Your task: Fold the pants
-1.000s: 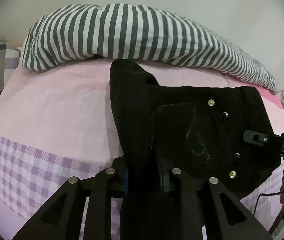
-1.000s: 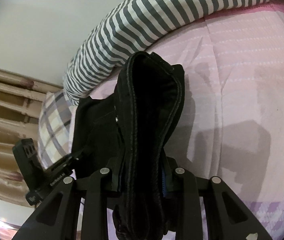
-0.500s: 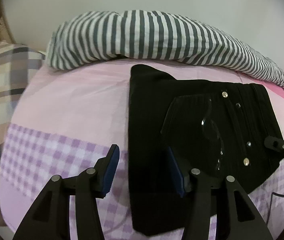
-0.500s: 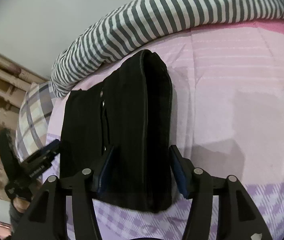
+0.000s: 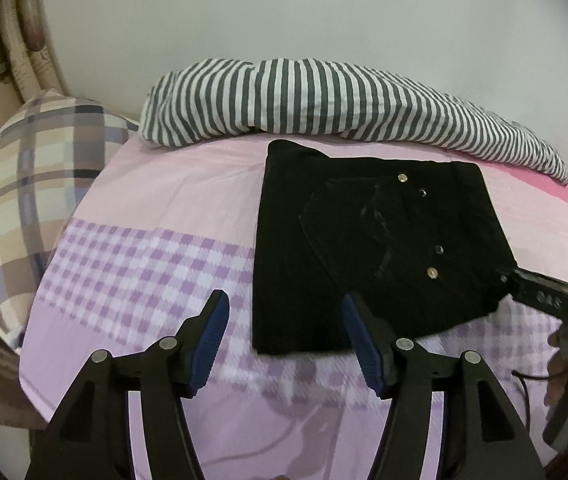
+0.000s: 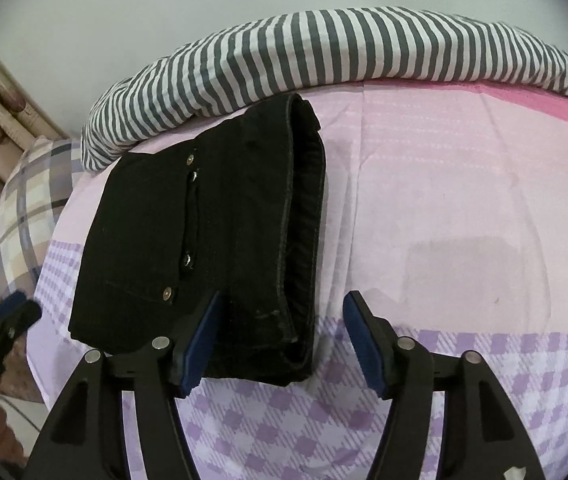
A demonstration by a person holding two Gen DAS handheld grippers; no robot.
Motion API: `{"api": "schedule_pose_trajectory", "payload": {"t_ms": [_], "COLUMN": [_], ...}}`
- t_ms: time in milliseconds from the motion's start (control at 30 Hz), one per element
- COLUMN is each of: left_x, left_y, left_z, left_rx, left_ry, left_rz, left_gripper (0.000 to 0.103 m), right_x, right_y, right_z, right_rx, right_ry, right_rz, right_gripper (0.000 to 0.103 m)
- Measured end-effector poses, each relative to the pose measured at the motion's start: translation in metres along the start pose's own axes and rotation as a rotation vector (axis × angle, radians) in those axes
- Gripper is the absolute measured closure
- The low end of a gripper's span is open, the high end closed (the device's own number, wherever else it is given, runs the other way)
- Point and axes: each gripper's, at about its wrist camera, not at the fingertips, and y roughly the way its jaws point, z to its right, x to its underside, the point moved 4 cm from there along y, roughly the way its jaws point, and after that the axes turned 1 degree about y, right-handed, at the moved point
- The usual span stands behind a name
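Left wrist view: left gripper (image 5: 286, 320) at bottom centre, jaws opening, nothing pinched, blue pads clear of cloth. Beyond, black pants (image 5: 368, 248) folded flat on pink checked bedsheet (image 5: 143, 264), centre right. Striped duvet (image 5: 324, 100) behind. Right wrist view: right gripper (image 6: 279, 322) jaws opening, pants' near edge between pads, unpinched.

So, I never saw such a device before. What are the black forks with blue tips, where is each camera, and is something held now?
There is no robot: a person holds one handheld gripper in each hand, with a camera on each looking along its two fingers. One picture is from the left gripper, the other from the right gripper. Folded black pants lie on a pink and purple bed sheet, near a striped duvet and a plaid pillow. Both sets of jaws are opening and hold nothing.
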Motion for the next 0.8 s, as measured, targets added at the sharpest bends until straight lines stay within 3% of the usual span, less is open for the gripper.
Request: {"api": "schedule_pose_trajectory", "payload": {"t_ms": [300, 800], "left_x": [0.025, 0.044], "left_y": [-0.016, -0.016], "left_z": [0.0, 0.001], "left_rx": [-0.045, -0.062], "left_ry": [-0.005, -0.018], "left_rz": [0.006, 0.013], "left_gripper": [0.041, 0.041], "right_x": [0.005, 0.034], "right_y": [-0.012, -0.056], "right_z": [-0.006, -0.057], "right_rx": [0.073, 0.122], "right_ry": [0.001, -0.143], "right_rz": [0.05, 0.136], "right_gripper": [0.031, 0.015]}}
